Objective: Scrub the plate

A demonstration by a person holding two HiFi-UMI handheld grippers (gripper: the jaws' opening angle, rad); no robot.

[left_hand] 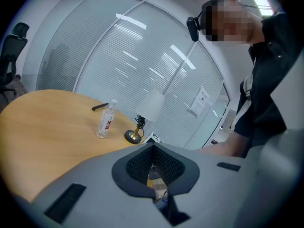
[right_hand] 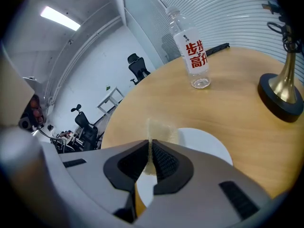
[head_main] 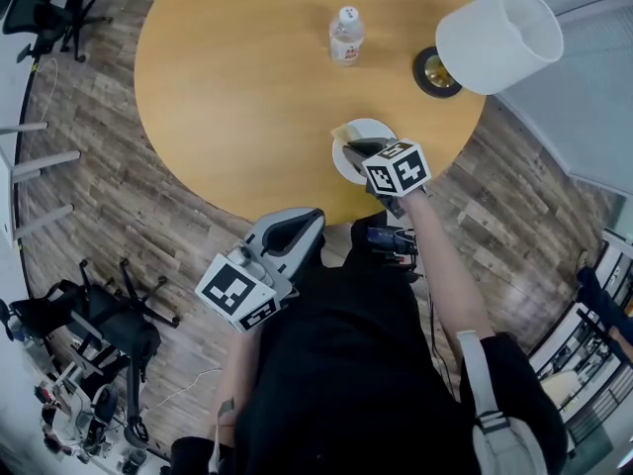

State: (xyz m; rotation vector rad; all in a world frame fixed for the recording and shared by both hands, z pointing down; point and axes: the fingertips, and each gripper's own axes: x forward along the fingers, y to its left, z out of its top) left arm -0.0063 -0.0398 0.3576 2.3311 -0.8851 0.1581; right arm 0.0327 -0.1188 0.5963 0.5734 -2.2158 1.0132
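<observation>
White plate [head_main: 345, 163] sits at the wooden table's [head_main: 237, 87] near edge, with bare tabletop to its left. Right gripper [head_main: 358, 146] reaches over it, jaws pinched on a yellowish sponge [right_hand: 159, 127]. Left gripper [head_main: 295, 224] is off-table by the torso, jaws closed on nothing.

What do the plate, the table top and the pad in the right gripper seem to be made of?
The plate looks like glazed ceramic or melamine: plain white, smooth. The table top: wood or wood-look laminate, faint grain, satin. The pad, pinched in the right gripper: likely thin yellowish sponge or cloth, fuzzy edge.
</observation>
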